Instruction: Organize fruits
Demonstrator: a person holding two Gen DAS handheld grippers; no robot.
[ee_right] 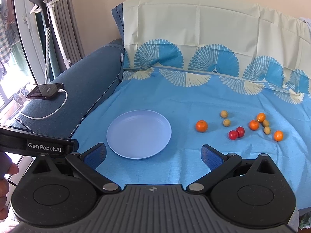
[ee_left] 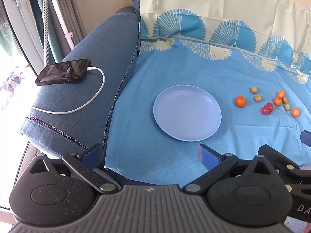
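Note:
A pale blue plate (ee_left: 171,116) (ee_right: 124,136) lies bare on the blue cloth. To its right are scattered small fruits: a lone orange (ee_left: 240,101) (ee_right: 201,125), two red fruits (ee_left: 267,108) (ee_right: 236,132), several small yellow-brown fruits (ee_left: 253,89) (ee_right: 224,114) and three more oranges (ee_left: 277,101) (ee_right: 254,125). My left gripper (ee_left: 150,155) stands open near the cloth's front edge, short of the plate. My right gripper (ee_right: 153,155) is open too, in front of the plate's right side, nothing between its fingers. The left gripper's body (ee_right: 38,145) shows at the left of the right wrist view.
A blue sofa armrest (ee_left: 83,97) (ee_right: 81,89) rises left of the cloth, with a phone (ee_left: 63,71) (ee_right: 45,91) on a white charging cable (ee_left: 81,106). The backrest (ee_right: 194,35) is draped with patterned cloth. A garment steamer stand (ee_right: 47,38) and curtains stand at far left.

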